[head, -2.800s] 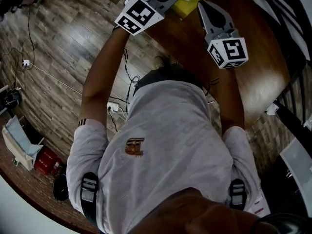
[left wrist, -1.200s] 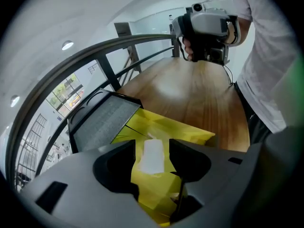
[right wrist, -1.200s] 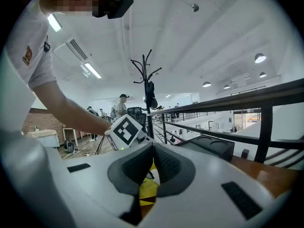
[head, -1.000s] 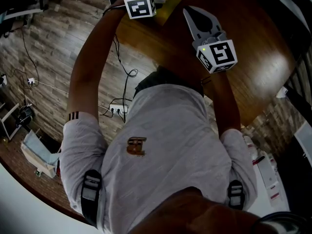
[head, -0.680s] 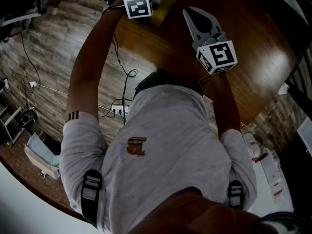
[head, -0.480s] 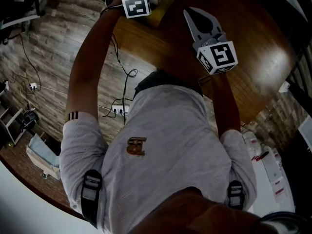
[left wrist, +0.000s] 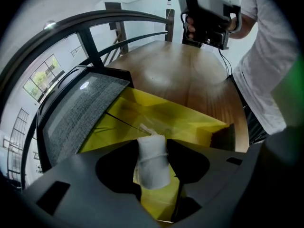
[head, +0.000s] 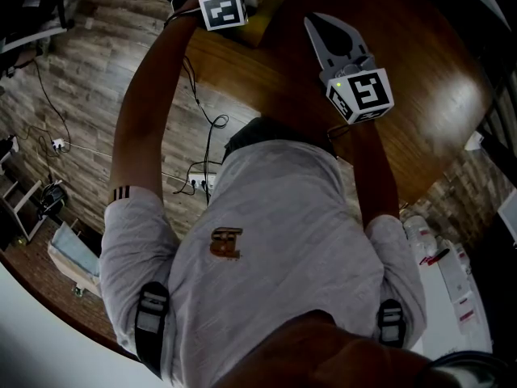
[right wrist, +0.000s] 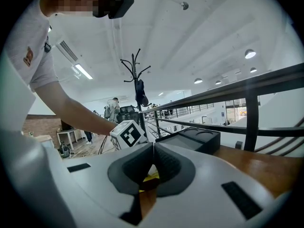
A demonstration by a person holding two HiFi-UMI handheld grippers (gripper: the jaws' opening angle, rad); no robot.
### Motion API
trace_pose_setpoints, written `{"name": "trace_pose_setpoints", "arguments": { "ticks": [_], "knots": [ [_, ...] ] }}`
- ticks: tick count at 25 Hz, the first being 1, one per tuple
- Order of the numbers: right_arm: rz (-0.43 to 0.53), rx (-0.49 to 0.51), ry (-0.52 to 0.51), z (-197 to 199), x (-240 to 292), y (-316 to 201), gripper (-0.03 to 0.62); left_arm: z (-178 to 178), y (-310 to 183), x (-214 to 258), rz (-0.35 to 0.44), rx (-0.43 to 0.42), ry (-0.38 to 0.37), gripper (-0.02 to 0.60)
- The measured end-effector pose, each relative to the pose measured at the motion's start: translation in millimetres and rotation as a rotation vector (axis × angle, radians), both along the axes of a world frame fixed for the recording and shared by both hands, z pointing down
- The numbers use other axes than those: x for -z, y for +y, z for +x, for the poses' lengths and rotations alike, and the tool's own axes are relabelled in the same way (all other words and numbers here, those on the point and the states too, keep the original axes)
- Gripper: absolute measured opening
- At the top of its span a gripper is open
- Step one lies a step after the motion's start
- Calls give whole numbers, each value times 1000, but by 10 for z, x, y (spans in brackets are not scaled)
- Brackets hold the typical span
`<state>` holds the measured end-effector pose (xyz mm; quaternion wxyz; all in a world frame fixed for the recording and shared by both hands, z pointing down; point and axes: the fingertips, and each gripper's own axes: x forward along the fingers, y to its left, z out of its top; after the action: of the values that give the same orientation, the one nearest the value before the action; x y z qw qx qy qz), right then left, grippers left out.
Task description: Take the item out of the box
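Note:
In the left gripper view a yellow box (left wrist: 190, 120) lies open on the wooden table, its black lid with a grey foam lining (left wrist: 80, 113) raised at the left. My left gripper (left wrist: 152, 144) hangs over the box. Its jaws are closing, and both pads touch a white rolled item (left wrist: 152, 167) between them. In the head view only the left gripper's marker cube (head: 222, 6) shows, above the yellow box (head: 262, 27). My right gripper (head: 317, 21) is shut and empty, held above the table apart from the box. Its tips meet (right wrist: 153, 146).
The round wooden table (head: 420, 71) is ringed by a dark metal railing (left wrist: 118, 20). A black case (right wrist: 190, 139) stands on the table beyond the right gripper. Cables and a power strip (head: 190, 180) lie on the plank floor at the left.
The left gripper's cube has moved a little up and left over the box since a second ago. The right gripper has stayed where it was.

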<state>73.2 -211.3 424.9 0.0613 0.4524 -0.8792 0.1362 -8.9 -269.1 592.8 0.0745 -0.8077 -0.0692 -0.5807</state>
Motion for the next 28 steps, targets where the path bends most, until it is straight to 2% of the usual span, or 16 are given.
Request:
{"name": "trace_pose_setpoints", "arguments": {
  "ticks": [10,14,21,28],
  "knots": [
    [12,16,-2,-9,47,68,31,-9,64,140,17,46,46,209],
    [21,30,-5,-38,80,116,31,5,113,250,19,87,96,209],
    [39,51,-7,-153,150,130,31,53,110,628,39,215,284,209],
    [71,72,-8,-208,331,208,31,128,222,1180,74,357,526,209]
  ]
}}
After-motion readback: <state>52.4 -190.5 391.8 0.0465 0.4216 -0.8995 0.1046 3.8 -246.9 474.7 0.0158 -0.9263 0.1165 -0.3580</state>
